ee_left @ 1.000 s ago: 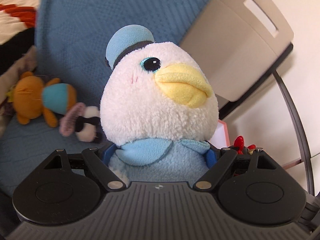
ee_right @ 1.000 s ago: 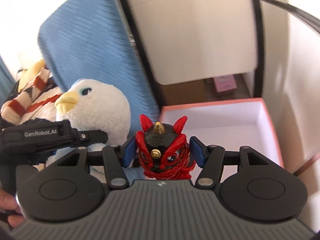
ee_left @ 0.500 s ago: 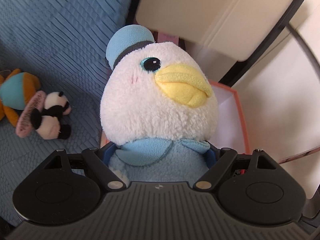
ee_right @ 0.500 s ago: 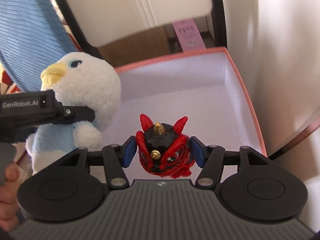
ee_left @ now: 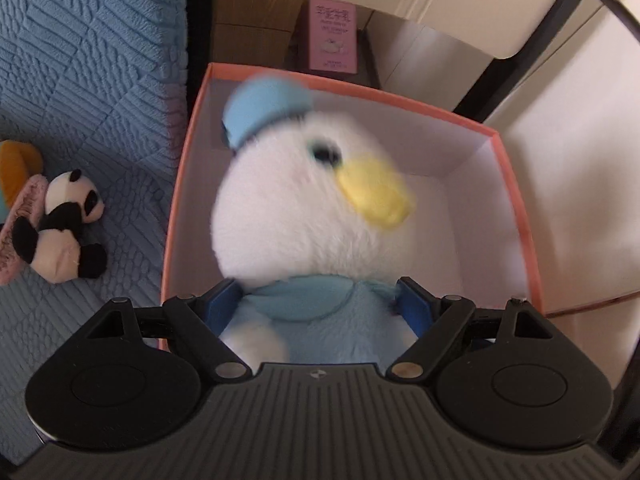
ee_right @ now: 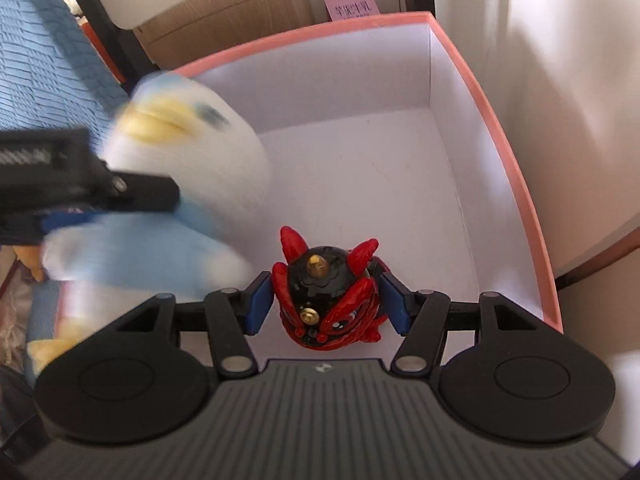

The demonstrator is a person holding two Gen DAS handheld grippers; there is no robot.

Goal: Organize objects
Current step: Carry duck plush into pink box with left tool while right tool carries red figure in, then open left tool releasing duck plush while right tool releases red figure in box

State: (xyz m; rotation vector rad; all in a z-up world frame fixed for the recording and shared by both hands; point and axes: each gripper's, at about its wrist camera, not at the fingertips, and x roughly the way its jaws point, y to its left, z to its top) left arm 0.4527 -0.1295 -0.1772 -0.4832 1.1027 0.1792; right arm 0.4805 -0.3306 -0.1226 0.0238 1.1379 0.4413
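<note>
My left gripper [ee_left: 320, 308] is over the pink-rimmed white box [ee_left: 516, 184]. A white plush duck [ee_left: 304, 216] with a blue cap and yellow beak sits between its blue pads; the duck is blurred and there is a gap beside each pad. The duck [ee_right: 188, 160] and left gripper also show in the right wrist view, over the box's left side. My right gripper [ee_right: 326, 300] holds a red and black demon figure [ee_right: 326, 296] between its pads, low inside the box [ee_right: 500, 132].
A small panda plush [ee_left: 64, 228] and an orange plush [ee_left: 16, 164] lie on the blue quilted cover [ee_left: 92, 60] left of the box. A pink carton [ee_left: 332, 40] and cardboard [ee_right: 224, 12] stand behind the box. A white wall [ee_right: 572, 80] is at the right.
Both grippers have moved forward and down over the box. The left pads have spread apart and the duck is slipping down, blurred. The red figure is now lower inside the box.
</note>
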